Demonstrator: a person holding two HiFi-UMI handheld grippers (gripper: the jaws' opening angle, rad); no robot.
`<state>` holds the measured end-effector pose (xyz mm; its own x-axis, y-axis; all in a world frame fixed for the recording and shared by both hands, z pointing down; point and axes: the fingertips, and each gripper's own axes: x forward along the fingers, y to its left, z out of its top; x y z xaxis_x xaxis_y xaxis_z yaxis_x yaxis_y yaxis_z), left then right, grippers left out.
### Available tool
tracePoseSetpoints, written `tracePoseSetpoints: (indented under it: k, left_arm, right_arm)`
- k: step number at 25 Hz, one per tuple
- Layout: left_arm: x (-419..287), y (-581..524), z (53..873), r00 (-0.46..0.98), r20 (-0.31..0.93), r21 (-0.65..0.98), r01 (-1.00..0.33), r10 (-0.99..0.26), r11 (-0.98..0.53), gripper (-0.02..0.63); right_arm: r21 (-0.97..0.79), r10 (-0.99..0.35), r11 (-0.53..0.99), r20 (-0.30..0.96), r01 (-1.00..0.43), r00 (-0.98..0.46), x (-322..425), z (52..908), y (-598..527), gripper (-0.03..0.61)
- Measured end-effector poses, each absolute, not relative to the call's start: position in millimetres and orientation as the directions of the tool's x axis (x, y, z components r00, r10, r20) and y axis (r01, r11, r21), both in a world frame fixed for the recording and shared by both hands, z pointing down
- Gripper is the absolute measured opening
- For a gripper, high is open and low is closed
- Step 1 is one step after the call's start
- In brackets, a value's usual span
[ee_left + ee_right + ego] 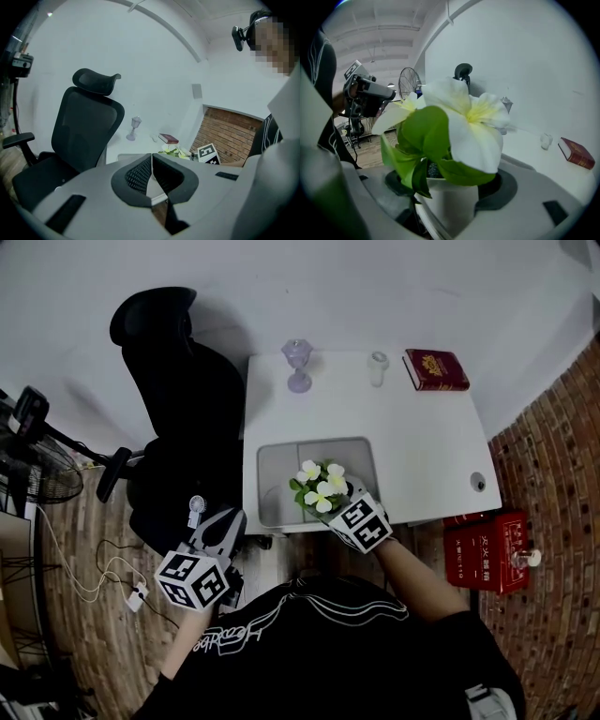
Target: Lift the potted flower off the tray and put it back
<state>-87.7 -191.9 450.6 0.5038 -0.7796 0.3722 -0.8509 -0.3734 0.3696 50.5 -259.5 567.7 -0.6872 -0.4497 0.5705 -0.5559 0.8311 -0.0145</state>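
The potted flower (pixel 322 487) has white blooms with yellow centres and green leaves in a small white pot (pixel 450 199). My right gripper (pixel 345 499) is shut on the pot, its jaws pressed to both sides, and holds it over the near right part of the grey tray (pixel 281 460). Whether the pot touches the tray is hidden by the leaves. In the right gripper view the flower (pixel 464 126) fills the middle. My left gripper (pixel 225 524) hangs off the table's near left corner with its jaws together and nothing between them. Its own view shows the flower (pixel 174 152) far off.
On the white table (pixel 422 446) stand a lilac goblet (pixel 298 365), a small glass (pixel 377 368) and a red book (pixel 436 369) along the far edge. A black office chair (pixel 183 399) is left of the table. A red box (pixel 487 549) sits on the floor at right.
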Motion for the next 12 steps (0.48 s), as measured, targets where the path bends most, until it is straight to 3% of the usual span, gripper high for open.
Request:
tracePoseSetpoints:
  k: [12]
  left_arm:
    - [-86, -194, 468, 0.478, 0.390, 0.384, -0.861, -0.787, -0.333, 0.035]
  right_arm:
    - [-0.015, -0.356, 0.888, 0.609, -0.459, -0.709, 45, 590, -253, 0.339]
